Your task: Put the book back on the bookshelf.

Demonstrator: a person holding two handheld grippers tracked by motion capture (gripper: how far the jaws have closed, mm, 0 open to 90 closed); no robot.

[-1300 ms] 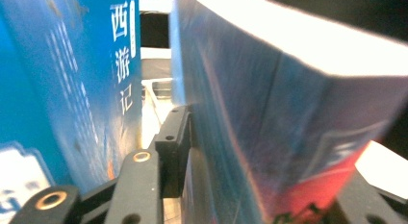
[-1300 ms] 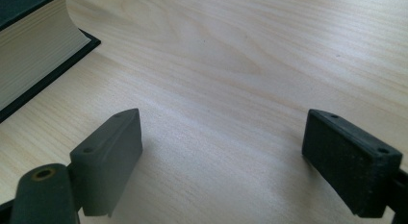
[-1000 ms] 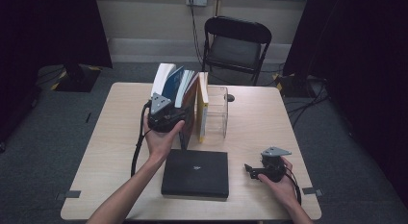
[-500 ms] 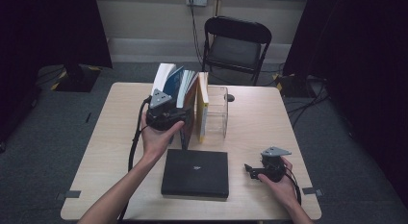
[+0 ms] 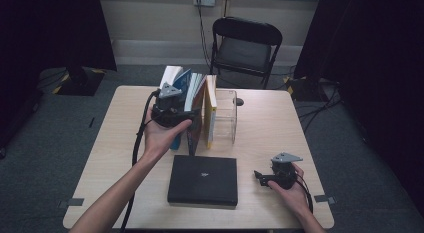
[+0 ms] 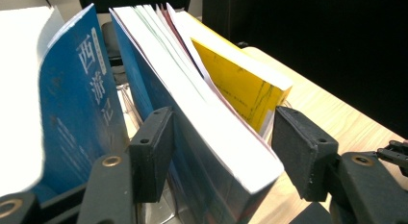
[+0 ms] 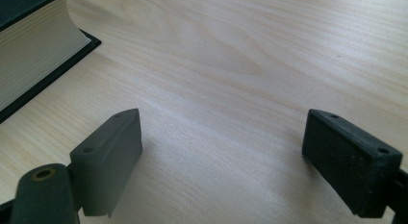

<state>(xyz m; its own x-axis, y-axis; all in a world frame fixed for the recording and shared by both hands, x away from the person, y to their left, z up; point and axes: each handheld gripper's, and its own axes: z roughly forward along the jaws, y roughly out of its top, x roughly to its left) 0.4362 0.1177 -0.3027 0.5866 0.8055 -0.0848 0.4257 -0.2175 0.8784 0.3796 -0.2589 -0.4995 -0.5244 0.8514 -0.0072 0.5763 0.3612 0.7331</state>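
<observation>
One book [image 6: 211, 137] between left claw [image 6: 219, 156] jaws

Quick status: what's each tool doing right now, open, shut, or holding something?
Left tool: jaws just opening, blue book between them, right pad clear of it.
Right tool: open, holding nothing, above the table.

A recording studio or lab: black curtains [image 5: 60, 28] (both sides), taped floor cables [image 5: 320, 100], one folding chair [image 5: 245, 43].
</observation>
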